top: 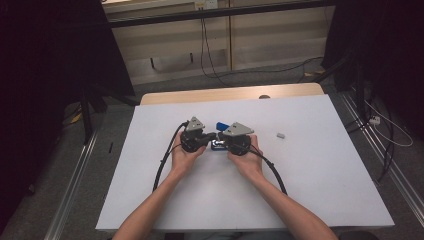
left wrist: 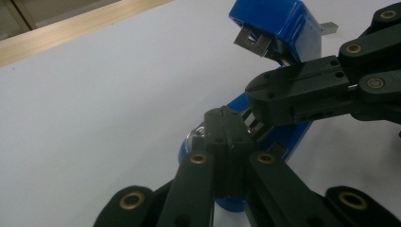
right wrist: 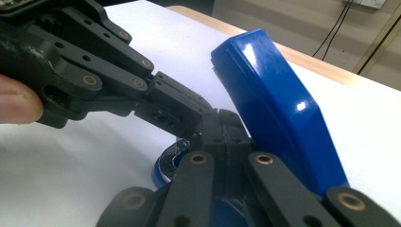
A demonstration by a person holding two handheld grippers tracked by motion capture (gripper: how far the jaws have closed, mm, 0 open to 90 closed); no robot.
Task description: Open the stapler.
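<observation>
In the high view, we see our two hands meeting at the middle of the white table (top: 310,165), the left gripper (top: 210,136) and right gripper (top: 220,138) pointing at each other over a blue stapler (top: 220,126). A small grey piece (top: 281,135) lies well apart on the right.

In the left gripper view, our left gripper (left wrist: 226,124) has its jaws pressed together, tips down in the opened stapler (left wrist: 283,35), whose top arm is swung up and back while its base lies on the table beneath. The right gripper (left wrist: 259,105) comes in from the right, jaws closed too, tips touching ours. Whether either pair pinches something small, we cannot tell.

In the right gripper view, our right gripper (right wrist: 222,125) is closed just beside the raised blue arm of the stapler (right wrist: 274,99), which slants up and away on its right; the left gripper (right wrist: 191,124) arrives from the left. We judge that both reach the staple channel along the base's long axis, both equally near.
</observation>
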